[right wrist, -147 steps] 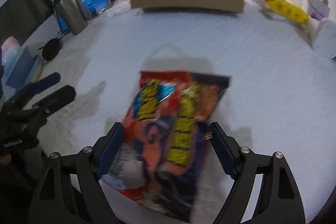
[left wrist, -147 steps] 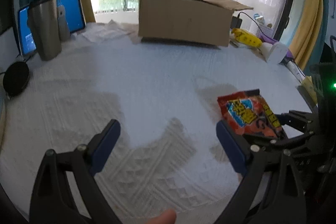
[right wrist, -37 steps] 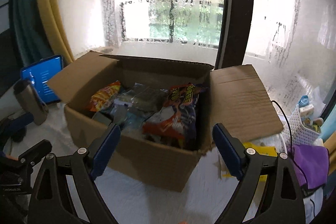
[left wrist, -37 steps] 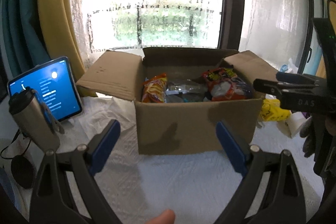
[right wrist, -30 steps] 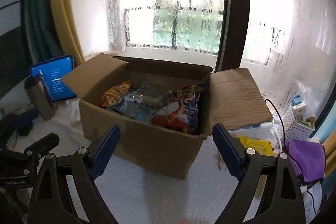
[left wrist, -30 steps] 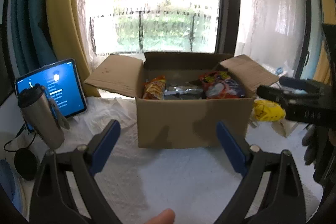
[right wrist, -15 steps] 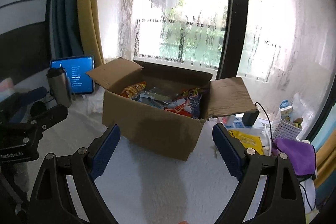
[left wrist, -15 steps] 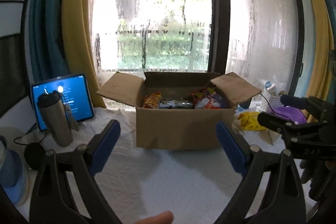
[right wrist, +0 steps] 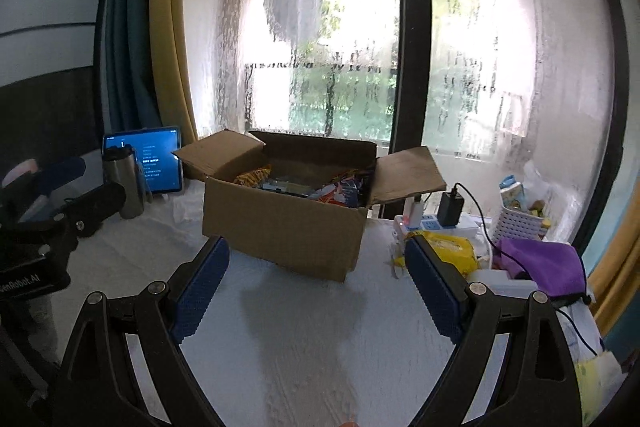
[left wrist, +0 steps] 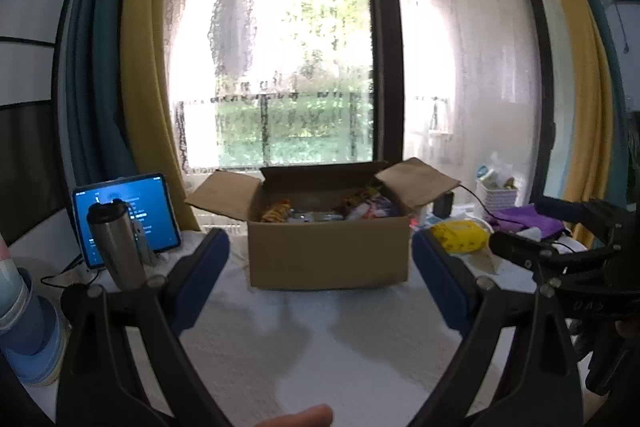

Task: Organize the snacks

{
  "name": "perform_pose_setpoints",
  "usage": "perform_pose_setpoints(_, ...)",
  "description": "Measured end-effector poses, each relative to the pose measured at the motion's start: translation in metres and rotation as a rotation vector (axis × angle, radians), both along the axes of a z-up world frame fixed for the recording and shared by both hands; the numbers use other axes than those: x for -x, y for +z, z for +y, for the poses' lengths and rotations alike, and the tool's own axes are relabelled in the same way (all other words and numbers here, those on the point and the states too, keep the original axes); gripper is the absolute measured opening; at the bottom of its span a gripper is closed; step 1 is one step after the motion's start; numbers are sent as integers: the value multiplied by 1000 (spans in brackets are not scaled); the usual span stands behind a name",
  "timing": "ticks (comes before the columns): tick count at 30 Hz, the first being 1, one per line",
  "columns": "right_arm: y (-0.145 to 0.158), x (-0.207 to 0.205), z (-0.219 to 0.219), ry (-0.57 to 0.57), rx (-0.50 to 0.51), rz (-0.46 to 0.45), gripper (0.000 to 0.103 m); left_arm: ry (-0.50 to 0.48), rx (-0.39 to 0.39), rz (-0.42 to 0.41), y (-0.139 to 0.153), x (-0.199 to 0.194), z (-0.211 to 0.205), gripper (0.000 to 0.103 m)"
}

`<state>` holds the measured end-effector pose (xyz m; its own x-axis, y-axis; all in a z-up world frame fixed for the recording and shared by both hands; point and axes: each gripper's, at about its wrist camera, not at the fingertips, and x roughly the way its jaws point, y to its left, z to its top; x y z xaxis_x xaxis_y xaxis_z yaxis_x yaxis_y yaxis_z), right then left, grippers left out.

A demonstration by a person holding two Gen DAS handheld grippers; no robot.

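An open cardboard box (left wrist: 328, 251) stands at the back of the white-covered table (left wrist: 304, 347), also in the right wrist view (right wrist: 280, 223). Several snack bags (left wrist: 360, 205) lie inside it, among them an orange bag (right wrist: 252, 177) and a red-blue bag (right wrist: 340, 191). My left gripper (left wrist: 320, 279) is open and empty, well in front of the box. My right gripper (right wrist: 316, 291) is open and empty, also short of the box. Each gripper shows at the edge of the other's view.
A steel tumbler (left wrist: 118, 243) and a lit tablet (left wrist: 154, 215) stand at the left. A yellow packet (right wrist: 452, 251), a power strip with charger (right wrist: 448, 215), a purple cloth (right wrist: 540, 263) and a white basket (right wrist: 520, 223) crowd the right. A window is behind the box.
Both grippers have drawn back from the box and tilted up; the box looks smaller and farther. The red snack bag from the table now lies in the box.
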<state>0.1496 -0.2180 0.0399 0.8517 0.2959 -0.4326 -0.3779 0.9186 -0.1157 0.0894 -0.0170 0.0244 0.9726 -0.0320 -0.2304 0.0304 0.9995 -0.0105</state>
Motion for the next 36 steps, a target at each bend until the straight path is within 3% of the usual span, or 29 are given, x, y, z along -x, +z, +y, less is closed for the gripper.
perform_pose_setpoints(14,0,84,-10,-69,-7,-107,91,-57,-19,-66,-7,60,-7,94)
perform_pose_setpoints(26,-6,147,-9,-105,-38,-143,91,-79,64,-90,-23,114,5,94)
perform_pose_setpoints(31,-5,168,-6,-56,-82,-196,91,-50,103,-113,-30,141,20,94)
perform_pose_setpoints(36,-2,175,1,-75,-32,-259,92,33,108,-162,-31,158,37,94)
